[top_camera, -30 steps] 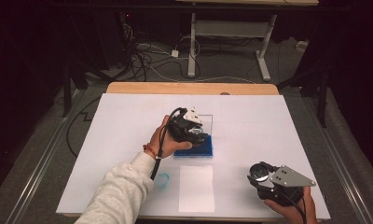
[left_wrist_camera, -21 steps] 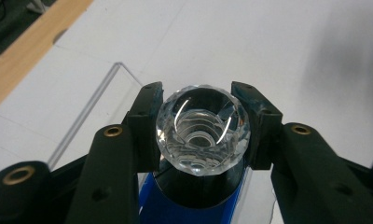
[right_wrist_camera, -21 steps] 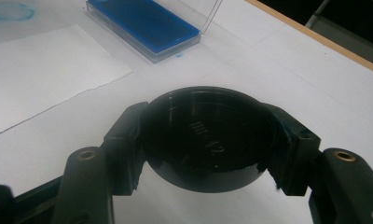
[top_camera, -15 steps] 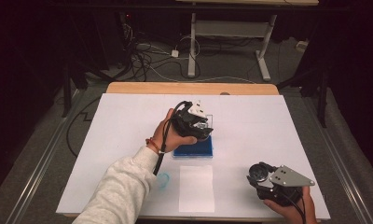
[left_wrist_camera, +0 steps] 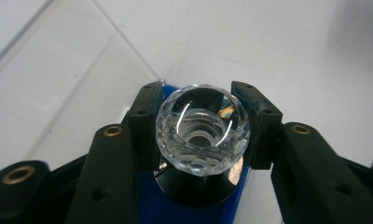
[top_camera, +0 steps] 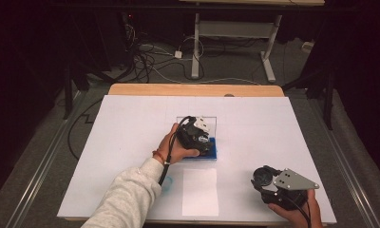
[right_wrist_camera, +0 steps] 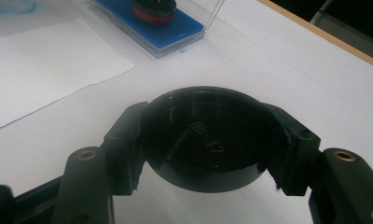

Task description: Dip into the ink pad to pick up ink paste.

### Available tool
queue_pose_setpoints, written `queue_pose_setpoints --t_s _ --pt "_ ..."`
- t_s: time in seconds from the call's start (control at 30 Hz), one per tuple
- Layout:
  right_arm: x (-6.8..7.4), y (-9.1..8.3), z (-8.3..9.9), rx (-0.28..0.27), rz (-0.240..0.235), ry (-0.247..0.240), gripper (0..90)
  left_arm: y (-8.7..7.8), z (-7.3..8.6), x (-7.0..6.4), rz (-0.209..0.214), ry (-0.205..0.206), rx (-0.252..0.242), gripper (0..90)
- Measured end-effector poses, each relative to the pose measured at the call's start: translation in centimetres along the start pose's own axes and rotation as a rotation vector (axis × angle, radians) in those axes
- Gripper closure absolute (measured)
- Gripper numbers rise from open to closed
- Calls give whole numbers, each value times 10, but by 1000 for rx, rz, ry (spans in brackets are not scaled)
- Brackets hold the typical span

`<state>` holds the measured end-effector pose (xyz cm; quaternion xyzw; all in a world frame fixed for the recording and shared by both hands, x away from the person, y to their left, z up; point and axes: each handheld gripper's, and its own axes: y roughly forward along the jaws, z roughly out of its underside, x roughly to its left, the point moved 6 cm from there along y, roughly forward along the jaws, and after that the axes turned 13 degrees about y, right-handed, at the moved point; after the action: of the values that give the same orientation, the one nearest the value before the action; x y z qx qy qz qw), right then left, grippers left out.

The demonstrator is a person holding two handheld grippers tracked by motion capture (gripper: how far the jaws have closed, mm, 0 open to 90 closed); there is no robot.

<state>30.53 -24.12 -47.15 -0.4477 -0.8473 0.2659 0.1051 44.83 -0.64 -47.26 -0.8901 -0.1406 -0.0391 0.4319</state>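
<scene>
Left gripper (left_wrist_camera: pixel 201 135) clamped on faceted glass stopper (left_wrist_camera: pixel 202 129), directly above blue pad (top_camera: pixel 208 154); right gripper (right_wrist_camera: pixel 208 140) grips black lid (right_wrist_camera: pixel 207 136), well apart.

Faceted clear glass knob (left_wrist_camera: pixel 202 135); glossy black disc (right_wrist_camera: pixel 208 137); matt paper sheet (top_camera: pixel 200 192).

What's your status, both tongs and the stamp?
Left tongs shut on crystal-knobbed stamp over blue ink pad. Right tongs shut on black round lid. Nothing blocking.

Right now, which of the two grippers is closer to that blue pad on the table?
Left. The left gripper is right over the blue pad, clamping a faceted clear knob. The right gripper sits apart near the table's front edge, holding a black disc.
</scene>
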Motion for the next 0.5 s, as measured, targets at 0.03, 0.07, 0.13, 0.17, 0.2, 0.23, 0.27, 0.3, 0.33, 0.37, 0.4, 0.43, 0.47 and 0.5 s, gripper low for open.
queue_pose_setpoints --t_s 0.03,0.07,0.13,0.17,0.2,0.23,0.27,0.3,0.33,0.37,0.4,0.43,0.47,0.5 --pt "0 0 0 1 1 0 382 1 1 0 -6 -4 0 546" --pt "0 0 0 2 2 0 382 2 2 0 -6 -9 -7 546" --pt "0 1 1 5 -1 -3 382 1 4 1 0 -9 -9 546" --pt "0 1 1 7 0 -4 382 1 5 1 1 -19 -16 546" --pt "0 1 1 8 0 -3 382 1 6 1 4 -18 -16 546" --pt "0 2 1 7 -1 -3 382 1 6 1 3 -16 -18 546" --pt "0 2 2 10 0 -3 381 1 7 1 2 -20 -20 546" --pt "0 2 2 13 0 -6 382 1 8 1 2 -21 -25 546" --pt "0 3 2 15 -1 -4 382 0 10 2 4 -22 -29 546" --pt "0 3 2 16 0 -4 382 0 11 2 7 -26 -43 545" --pt "1 3 2 17 -2 -6 382 0 12 3 13 -31 -58 546" --pt "1 3 2 17 -3 -9 382 0 13 3 16 -40 -70 545" --pt "1 3 2 17 -2 -10 381 0 14 3 15 -45 -77 545" --pt "1 3 2 18 -3 -10 381 0 15 3 15 -41 -79 545"
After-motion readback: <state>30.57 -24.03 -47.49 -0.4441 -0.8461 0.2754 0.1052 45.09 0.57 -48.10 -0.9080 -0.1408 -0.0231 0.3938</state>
